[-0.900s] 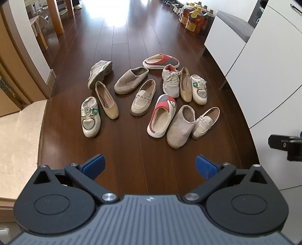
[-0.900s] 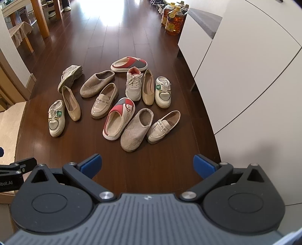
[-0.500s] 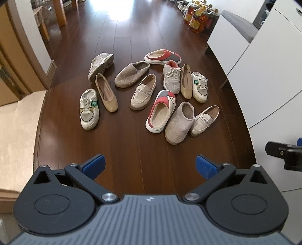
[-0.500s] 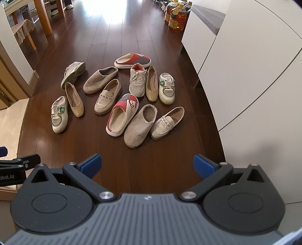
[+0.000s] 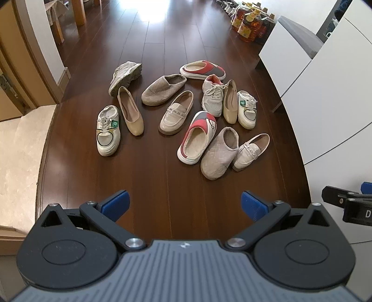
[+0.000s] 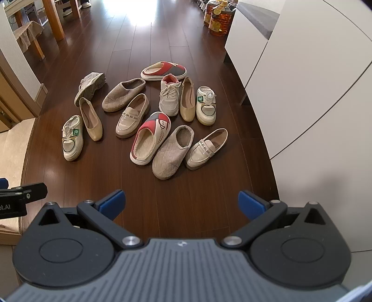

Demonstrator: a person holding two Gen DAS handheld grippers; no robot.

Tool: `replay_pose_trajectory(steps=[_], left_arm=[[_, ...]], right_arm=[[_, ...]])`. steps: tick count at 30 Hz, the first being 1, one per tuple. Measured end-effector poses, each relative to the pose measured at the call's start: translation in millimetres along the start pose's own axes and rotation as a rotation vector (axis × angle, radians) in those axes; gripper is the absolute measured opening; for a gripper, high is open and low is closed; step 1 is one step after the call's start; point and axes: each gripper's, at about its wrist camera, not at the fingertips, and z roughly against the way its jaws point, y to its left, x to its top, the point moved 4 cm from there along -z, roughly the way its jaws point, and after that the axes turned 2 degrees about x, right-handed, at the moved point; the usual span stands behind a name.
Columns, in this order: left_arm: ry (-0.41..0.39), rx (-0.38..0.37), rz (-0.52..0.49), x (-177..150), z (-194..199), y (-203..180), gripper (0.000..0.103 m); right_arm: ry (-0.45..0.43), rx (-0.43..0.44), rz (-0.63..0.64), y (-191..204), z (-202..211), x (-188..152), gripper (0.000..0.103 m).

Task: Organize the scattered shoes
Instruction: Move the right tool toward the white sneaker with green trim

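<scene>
Several shoes lie scattered on the dark wood floor. Nearest are a red and white slipper, a beige quilted slipper and a cream loafer. A white sneaker with a green tag lies at the left beside a beige flat. My left gripper and my right gripper are both open and empty, held above the floor short of the pile.
White cabinets line the right side. Oil bottles stand at the far right. A doorway and pale stone step are at the left. Wooden table legs stand at the far left.
Both grippers have pulled slightly back and tilted, so the shoe pile sits a little higher and farther in view. No shoe has moved.
</scene>
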Motion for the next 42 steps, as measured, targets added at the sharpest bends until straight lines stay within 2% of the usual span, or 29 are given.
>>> replay_pose_trajectory(steps=[13,19,23,26,31,38,42], left_arm=[[-0.002,0.007,0.025,4,-11,3,0.103],[-0.019,0.032,0.047,14,-17,22,0.103],[-0.052,0.062,0.046,21,-24,37,0.103],[-0.070,0.088,0.050,28,-33,57,0.103],[-0.119,0.134,0.063,45,-47,102,0.103],[-0.134,0.155,0.074,78,-85,179,0.103],[-0.121,0.129,0.059,108,-125,226,0.103]], right_arm=[[0.008,0.015,0.014,-4,-16,6,0.102],[-0.021,0.078,0.068,0,-24,16,0.102],[-0.027,0.156,0.162,13,-36,36,0.102],[-0.077,0.182,0.235,24,-41,55,0.102],[-0.107,0.209,0.330,39,-63,86,0.102],[-0.187,0.239,0.429,101,-108,130,0.102],[-0.201,0.222,0.405,144,-149,150,0.102]])
